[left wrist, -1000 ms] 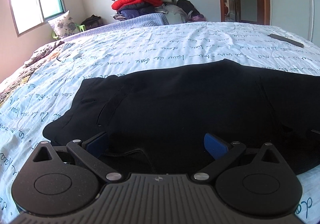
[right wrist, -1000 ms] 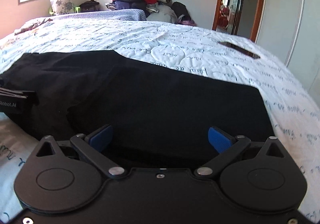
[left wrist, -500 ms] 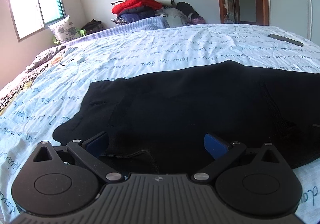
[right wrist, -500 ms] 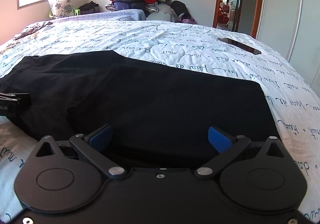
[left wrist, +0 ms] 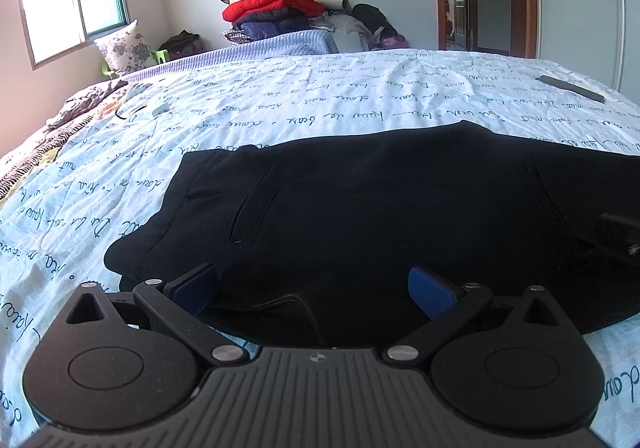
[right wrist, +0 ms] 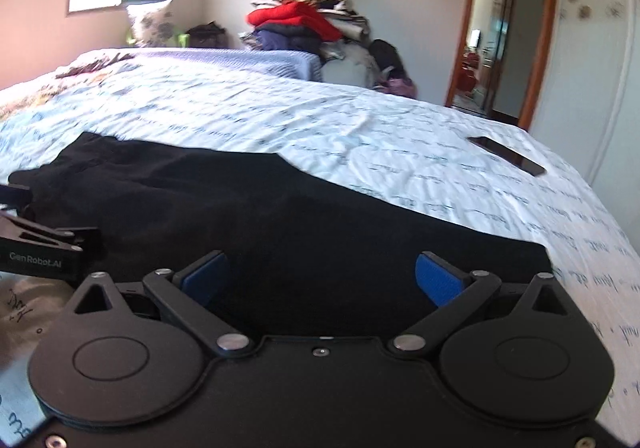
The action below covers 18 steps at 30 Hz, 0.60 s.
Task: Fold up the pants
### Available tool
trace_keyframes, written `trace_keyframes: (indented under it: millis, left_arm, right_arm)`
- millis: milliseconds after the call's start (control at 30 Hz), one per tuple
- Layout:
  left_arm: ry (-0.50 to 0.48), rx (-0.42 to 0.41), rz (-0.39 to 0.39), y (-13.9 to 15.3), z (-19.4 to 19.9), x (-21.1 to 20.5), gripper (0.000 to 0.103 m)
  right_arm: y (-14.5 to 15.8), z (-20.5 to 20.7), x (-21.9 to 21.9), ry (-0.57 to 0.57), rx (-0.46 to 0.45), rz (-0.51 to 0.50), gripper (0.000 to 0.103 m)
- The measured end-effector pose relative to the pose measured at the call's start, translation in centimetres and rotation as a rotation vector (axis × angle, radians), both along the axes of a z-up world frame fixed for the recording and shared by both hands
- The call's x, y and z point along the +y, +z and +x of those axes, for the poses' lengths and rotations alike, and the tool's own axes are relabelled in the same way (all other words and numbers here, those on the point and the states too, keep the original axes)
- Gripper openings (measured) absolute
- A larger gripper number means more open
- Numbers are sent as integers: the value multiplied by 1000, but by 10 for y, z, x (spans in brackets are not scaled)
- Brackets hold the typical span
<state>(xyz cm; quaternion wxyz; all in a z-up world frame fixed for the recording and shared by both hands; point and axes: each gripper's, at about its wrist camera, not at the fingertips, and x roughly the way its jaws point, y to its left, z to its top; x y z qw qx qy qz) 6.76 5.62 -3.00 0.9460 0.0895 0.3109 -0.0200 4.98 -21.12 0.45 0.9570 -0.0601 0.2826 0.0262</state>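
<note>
A pair of black fabric pants [left wrist: 380, 200] is spread flat across a bed covered by a white quilt printed with blue handwriting [left wrist: 280, 116]. The left gripper [left wrist: 314, 286] is held at the near edge by the waistband, its blue-padded fingers [left wrist: 430, 286] spread wide apart with nothing between them. The right gripper [right wrist: 322, 278] is likewise held wide apart over the leg end. A dark flat phone [right wrist: 508, 160] is seen on the quilt, well apart from the pants.

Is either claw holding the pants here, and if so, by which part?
Nothing is held. The left claw and right claw are both open, fingers spread wide over the near edge of the black pants.
</note>
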Motion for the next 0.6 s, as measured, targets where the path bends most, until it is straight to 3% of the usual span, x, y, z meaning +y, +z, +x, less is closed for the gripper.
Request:
trace_keyframes:
  millis: [100, 200, 367, 433, 467, 500, 600]
  left_arm:
    - [13, -26, 39, 6, -3, 9, 103]
    - [64, -72, 86, 17, 3, 26, 103]
    - [59, -31, -49, 35, 51, 54, 103]
    - [73, 15, -39, 34, 74, 54, 101]
    - [81, 14, -19, 34, 83, 51, 101]
    - [94, 12, 6, 34, 89, 49, 101]
    - [85, -46, 106, 36, 96, 38, 103]
  right_arm:
    - [-9, 9, 7, 13, 46, -11, 102]
    - [-3, 4, 13, 22, 4, -25, 102]
    - [8, 30, 26, 67, -21, -62, 102]
    - [13, 46, 29, 93, -33, -52, 100]
    - [16, 57, 30, 117, -24, -43, 89]
    - [19, 67, 29, 135, -12, -32, 69]
    - [24, 102, 25, 142, 15, 6, 49]
